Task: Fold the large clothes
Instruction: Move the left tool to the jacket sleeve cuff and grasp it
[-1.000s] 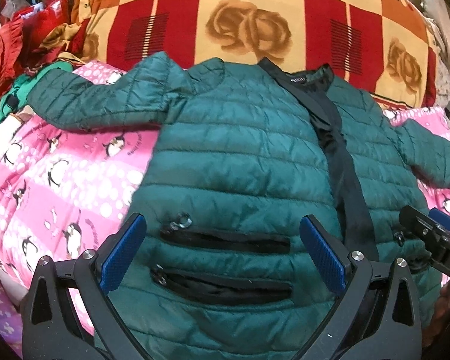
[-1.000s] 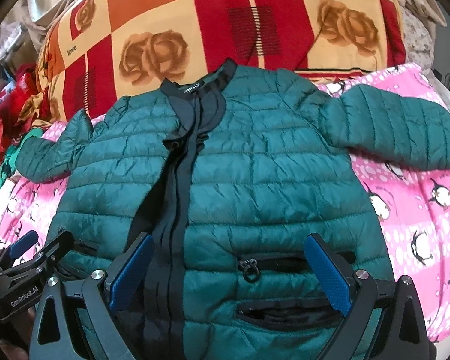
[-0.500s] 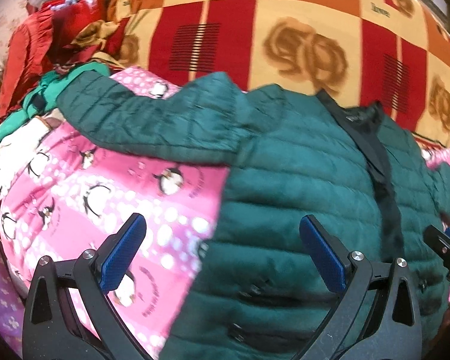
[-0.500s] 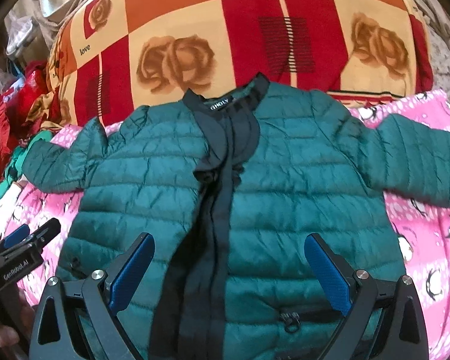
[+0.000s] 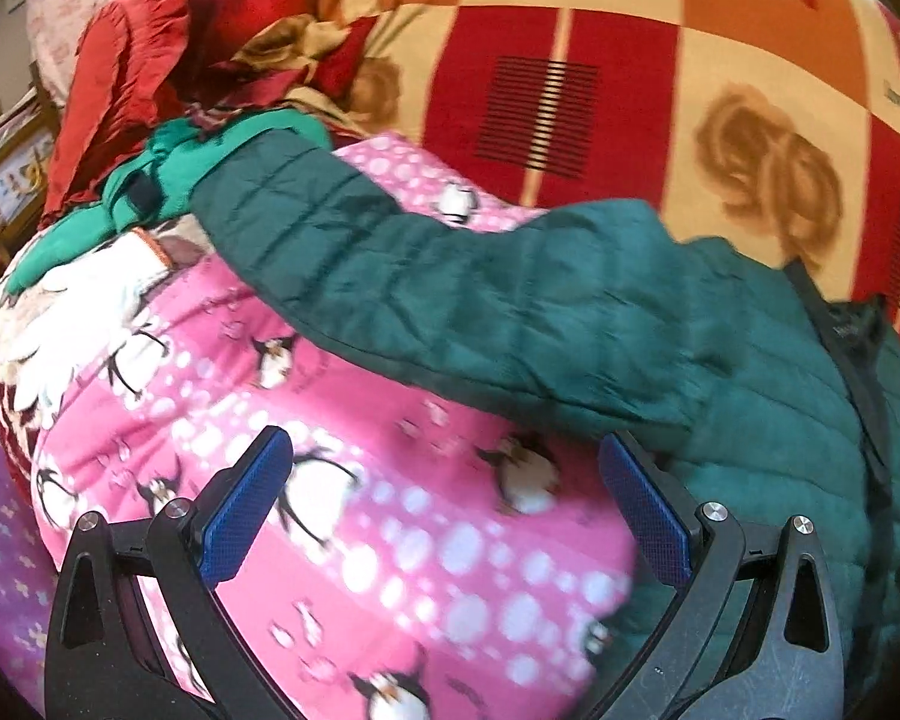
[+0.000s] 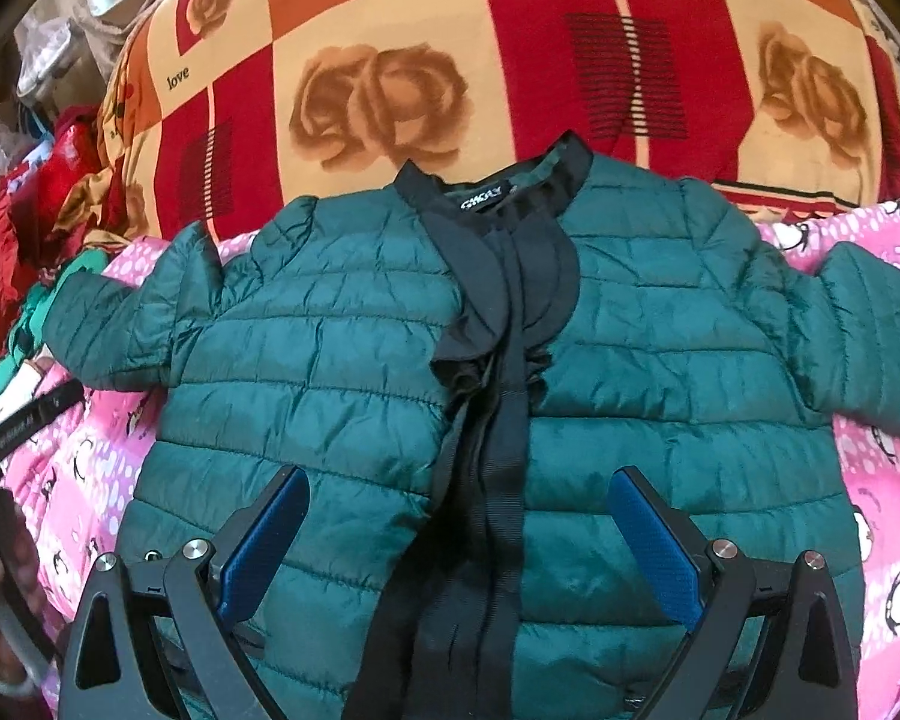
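Observation:
A dark green quilted jacket (image 6: 660,360) with black collar and front trim lies face up on a pink penguin blanket (image 6: 90,468), both sleeves spread sideways. My right gripper (image 6: 459,540) is open and empty, hovering over the jacket's lower front around the black placket. My left gripper (image 5: 444,510) is open and empty over the pink blanket (image 5: 390,540), just below the jacket's left sleeve (image 5: 450,300). The left gripper's body also shows at the left edge of the right wrist view (image 6: 12,432).
A red, orange and cream rose-patterned quilt (image 6: 510,60) is bunched behind the jacket. Red clothes (image 5: 138,72) and a bright green garment (image 5: 168,180) are piled at the far left, by the sleeve cuff. A purple patterned cloth (image 5: 0,540) lies at the lower left.
My left gripper has swung left, off the jacket's pockets to the blanket under the left sleeve. My right gripper has moved up the jacket front toward the collar. Both stay open.

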`<act>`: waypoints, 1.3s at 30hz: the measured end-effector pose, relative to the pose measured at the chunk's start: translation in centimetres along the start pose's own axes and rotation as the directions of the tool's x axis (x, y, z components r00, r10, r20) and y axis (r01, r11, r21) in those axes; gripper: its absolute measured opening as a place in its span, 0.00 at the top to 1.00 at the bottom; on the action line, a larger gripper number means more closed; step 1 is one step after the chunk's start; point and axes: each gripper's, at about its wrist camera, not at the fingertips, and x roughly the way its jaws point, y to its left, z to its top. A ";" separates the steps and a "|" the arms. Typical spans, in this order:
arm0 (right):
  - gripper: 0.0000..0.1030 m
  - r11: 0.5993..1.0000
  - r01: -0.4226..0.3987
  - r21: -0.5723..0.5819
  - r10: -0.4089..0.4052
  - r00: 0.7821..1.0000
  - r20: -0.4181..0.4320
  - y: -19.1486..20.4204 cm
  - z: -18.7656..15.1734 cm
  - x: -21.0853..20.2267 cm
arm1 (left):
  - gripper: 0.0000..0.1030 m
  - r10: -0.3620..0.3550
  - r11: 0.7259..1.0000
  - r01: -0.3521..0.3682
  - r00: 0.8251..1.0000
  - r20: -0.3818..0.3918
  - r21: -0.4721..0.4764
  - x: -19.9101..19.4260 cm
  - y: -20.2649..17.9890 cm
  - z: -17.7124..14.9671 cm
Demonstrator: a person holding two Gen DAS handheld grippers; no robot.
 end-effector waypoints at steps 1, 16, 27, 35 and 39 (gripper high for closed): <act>0.04 1.000 0.000 -0.003 0.000 1.000 -0.003 0.1 0.0 0.2 | 0.00 0.003 1.000 -0.003 1.000 0.003 -0.012 0.4 0.7 0.4; 0.04 0.999 -0.006 -0.031 0.005 0.999 -0.034 1.3 -0.2 1.3 | 0.01 0.092 0.980 -0.086 0.995 0.025 -0.181 5.8 9.9 5.9; 0.04 1.000 -0.025 -0.008 0.024 1.000 -0.012 1.7 -0.5 0.8 | 0.01 0.137 0.953 -0.119 0.990 0.046 -0.277 9.5 15.3 10.3; 0.04 1.000 -0.017 -0.019 0.016 0.999 -0.044 1.9 -0.7 1.7 | 0.41 0.051 0.940 -0.038 0.998 0.028 -0.340 13.3 17.8 11.7; 0.04 1.000 -0.019 0.002 0.019 0.998 -0.061 1.4 -0.9 2.1 | 0.82 0.027 0.935 -0.010 0.999 0.042 -0.354 12.9 17.8 11.8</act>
